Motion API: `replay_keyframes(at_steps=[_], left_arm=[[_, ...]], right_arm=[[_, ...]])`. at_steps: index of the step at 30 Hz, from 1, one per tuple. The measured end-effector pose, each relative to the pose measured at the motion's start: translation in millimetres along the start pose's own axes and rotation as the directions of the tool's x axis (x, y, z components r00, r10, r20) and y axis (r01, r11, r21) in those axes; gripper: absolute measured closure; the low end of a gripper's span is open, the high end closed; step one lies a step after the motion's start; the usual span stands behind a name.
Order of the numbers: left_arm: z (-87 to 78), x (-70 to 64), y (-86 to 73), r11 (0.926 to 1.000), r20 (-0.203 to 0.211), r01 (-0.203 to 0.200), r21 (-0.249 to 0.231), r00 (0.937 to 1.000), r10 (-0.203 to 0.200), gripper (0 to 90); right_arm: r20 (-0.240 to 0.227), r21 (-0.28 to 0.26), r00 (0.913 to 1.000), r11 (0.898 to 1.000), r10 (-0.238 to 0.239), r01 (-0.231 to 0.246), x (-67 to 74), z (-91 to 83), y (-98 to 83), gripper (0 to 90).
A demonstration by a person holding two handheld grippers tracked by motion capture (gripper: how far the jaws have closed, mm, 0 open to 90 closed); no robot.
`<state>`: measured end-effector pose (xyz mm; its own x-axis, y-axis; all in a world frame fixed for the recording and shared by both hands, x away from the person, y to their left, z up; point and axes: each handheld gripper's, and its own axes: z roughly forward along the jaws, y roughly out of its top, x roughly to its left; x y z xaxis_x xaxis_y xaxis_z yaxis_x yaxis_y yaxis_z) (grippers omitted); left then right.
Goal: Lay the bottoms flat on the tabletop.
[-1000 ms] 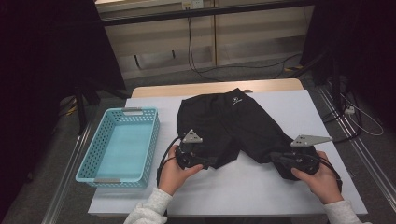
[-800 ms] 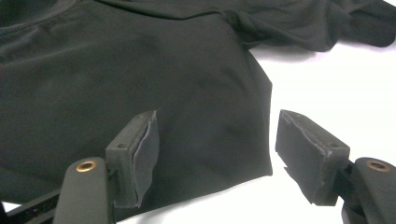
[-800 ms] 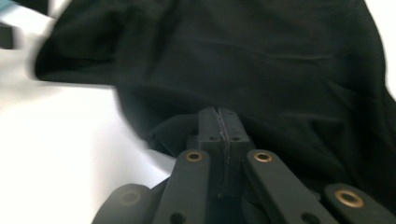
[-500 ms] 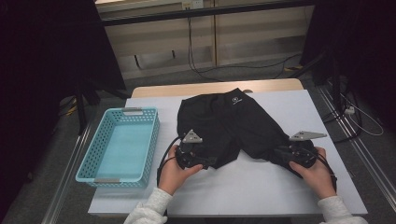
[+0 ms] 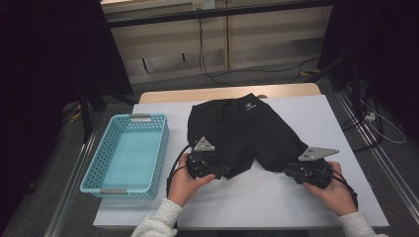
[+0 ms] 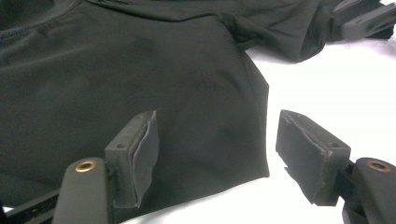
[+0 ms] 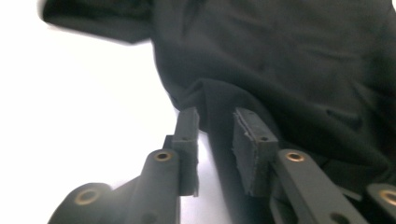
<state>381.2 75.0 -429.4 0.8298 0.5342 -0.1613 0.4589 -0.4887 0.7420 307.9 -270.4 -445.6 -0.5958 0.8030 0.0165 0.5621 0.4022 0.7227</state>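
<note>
Black shorts [image 5: 247, 128] lie flat on the white table, waistband far, legs toward me. My left gripper [image 5: 225, 173] rests at the left leg's hem. In the left gripper view its jaws [image 6: 217, 154] stand wide open, one over the cloth [image 6: 140, 70] and one over bare table, with the hem corner between them. My right gripper [image 5: 289, 170] is at the right leg's hem. Its jaws [image 7: 215, 140] have just been opening and stand a little apart, with a fold of the shorts [image 7: 280, 70] lying loose between the pads.
A light blue plastic basket [image 5: 163, 148] stands empty on the table's left side, close to my left hand. Bare white table [image 5: 267, 202] lies between my two hands. Cables run across the floor behind the table and to its right.
The right gripper has shifted slightly left along the right leg's hem. The left hand and the shorts look unchanged.
</note>
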Motion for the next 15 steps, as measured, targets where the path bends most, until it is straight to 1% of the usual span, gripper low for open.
replay_keyframes(at_steps=[1,2,3,4,5,6,8,10,11,12,14,15], left_arm=[[-0.1,0.0,0.0,1.0,0.0,0.0,0.001,1.0,0.0,30.1],[0.0,0.2,-0.2,1.0,-0.001,0.001,0.001,1.0,-0.001,30.1],[0.1,0.6,-0.3,1.0,-0.001,-0.001,0.003,1.0,0.001,30.1],[0.2,0.8,-0.5,1.0,-0.002,0.0,0.004,1.0,0.0,30.0],[0.6,0.9,-0.8,1.0,-0.004,0.002,0.003,1.0,-0.002,30.1],[0.9,1.1,-0.9,1.0,-0.005,0.003,0.004,1.0,-0.003,30.1],[1.3,1.3,-1.0,1.0,-0.003,0.003,0.004,1.0,-0.003,30.0],[1.2,0.8,-0.9,1.0,-0.002,0.002,0.005,1.0,-0.002,30.0],[1.0,0.0,-0.6,1.0,-0.014,0.0,0.006,0.9999,0.0,30.0],[0.6,0.4,-0.4,1.0,-0.001,0.001,0.006,1.0,-0.001,30.0],[0.4,0.5,-0.3,1.0,-0.001,0.0,0.008,1.0,0.0,30.0],[0.7,0.0,-0.6,1.0,-0.014,0.002,0.005,0.9999,-0.002,29.9]], right_arm=[[-0.003,0.004,1.0,1.0,0.009,-0.009,-1.4,3.6,-1.2,65.8],[0.0,0.006,1.0,1.0,0.005,-0.005,-2.7,7.5,-2.5,63.0],[-0.008,-0.004,1.0,1.0,0.0,0.0,-3.5,10.5,-3.5,63.1],[-0.031,-0.011,0.9995,1.0,0.009,-0.009,-3.9,12.1,-3.5,62.7],[-0.031,-0.012,0.9994,1.0,0.018,-0.018,-4.0,13.4,-3.0,63.4],[-0.02,-0.011,0.9995,1.0,0.024,-0.024,-3.4,14.3,-2.3,64.4],[-0.001,-0.007,0.9996,1.0,0.028,-0.028,-2.4,15.5,-1.0,69.0],[0.018,-0.002,0.9996,1.0,0.022,-0.022,-3.4,15.3,-0.5,78.7],[0.019,-0.002,0.999,0.999,0.041,-0.041,-5.5,14.6,-0.8,82.2],[0.011,-0.002,0.9982,0.998,0.06,-0.06,-7.3,13.5,-1.2,85.0],[0.004,0.002,0.9962,0.996,0.087,-0.087,-9.9,11.0,-2.3,87.4],[0.0,0.001,0.9953,0.995,0.097,-0.097,-11.3,9.0,-3.1,87.6]])
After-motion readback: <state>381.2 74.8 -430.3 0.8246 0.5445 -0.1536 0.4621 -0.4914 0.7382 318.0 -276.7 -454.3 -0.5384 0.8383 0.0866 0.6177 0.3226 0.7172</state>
